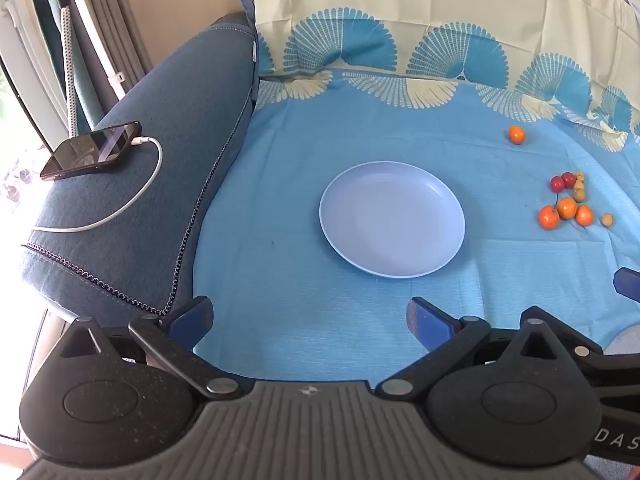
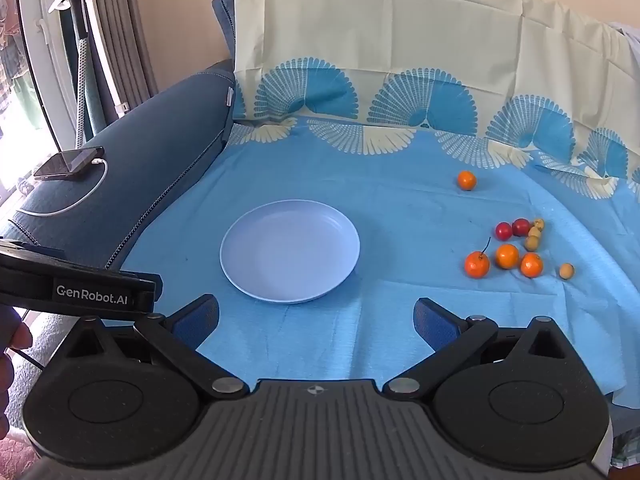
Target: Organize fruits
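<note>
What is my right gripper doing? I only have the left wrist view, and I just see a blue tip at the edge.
Observer: The right gripper is open and holds nothing. It hovers over the cloth, short of the plate.
Operator: Where does my left gripper sit relative to it?
Observer: The left gripper is close alongside. In the right wrist view its black body crosses the left edge, just above the right gripper's left finger, with the GenRobot.AI label readable.

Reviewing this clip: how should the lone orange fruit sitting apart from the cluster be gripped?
Probably from above with the right gripper, fingers closing across the middle of the lone orange fruit. It is round, sits alone on the blue cloth, with open space on every side.
</note>
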A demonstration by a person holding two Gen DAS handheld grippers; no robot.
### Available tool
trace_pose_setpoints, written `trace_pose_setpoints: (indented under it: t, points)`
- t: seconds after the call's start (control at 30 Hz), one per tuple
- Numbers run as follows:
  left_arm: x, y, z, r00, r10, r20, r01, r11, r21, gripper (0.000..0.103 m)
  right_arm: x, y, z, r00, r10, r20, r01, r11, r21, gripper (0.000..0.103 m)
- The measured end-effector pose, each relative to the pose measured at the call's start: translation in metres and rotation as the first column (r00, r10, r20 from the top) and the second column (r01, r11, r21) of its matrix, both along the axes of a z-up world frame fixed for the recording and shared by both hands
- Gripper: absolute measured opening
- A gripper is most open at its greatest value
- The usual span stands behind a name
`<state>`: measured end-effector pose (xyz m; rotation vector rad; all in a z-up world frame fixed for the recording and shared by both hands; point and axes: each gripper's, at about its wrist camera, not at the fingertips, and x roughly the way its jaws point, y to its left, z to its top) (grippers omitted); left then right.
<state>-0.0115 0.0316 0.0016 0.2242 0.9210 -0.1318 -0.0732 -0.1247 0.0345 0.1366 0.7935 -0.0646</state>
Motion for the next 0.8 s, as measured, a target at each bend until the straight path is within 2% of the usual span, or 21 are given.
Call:
trace_pose_setpoints:
  t: [0.23,0.27,0.37,0.8]
  points:
    - [0.0,-0.001,-0.001,1.0,-0.002,-0.004,0.002,1.0,0.003,0.103,0.002,0.002,0.004,1.0,-0.011,-0.007,0.011,1.0,0.009,0.103]
    - [0.001,-0.001,-0.001,1.0,-0.002,-0.005,0.002,1.0,0.004,0.103,0.0,0.0,-0.005,1.0,-0.007,0.007,0.007,1.0,-0.003,0.103]
    - [0.001,-0.001,-0.001,1.0,0.0,-0.008,0.0,1.0,0.005,0.103,-0.002,0.003,-0.007,1.0,-0.008,0.009,0.008,1.0,-0.002,0.103]
    - [0.002,-0.001,-0.002,1.0,0.008,-0.011,-0.008,1.0,0.006,0.103,0.003,-0.004,-0.008,1.0,0.008,0.014,-0.008,0.999,0.039,0.103]
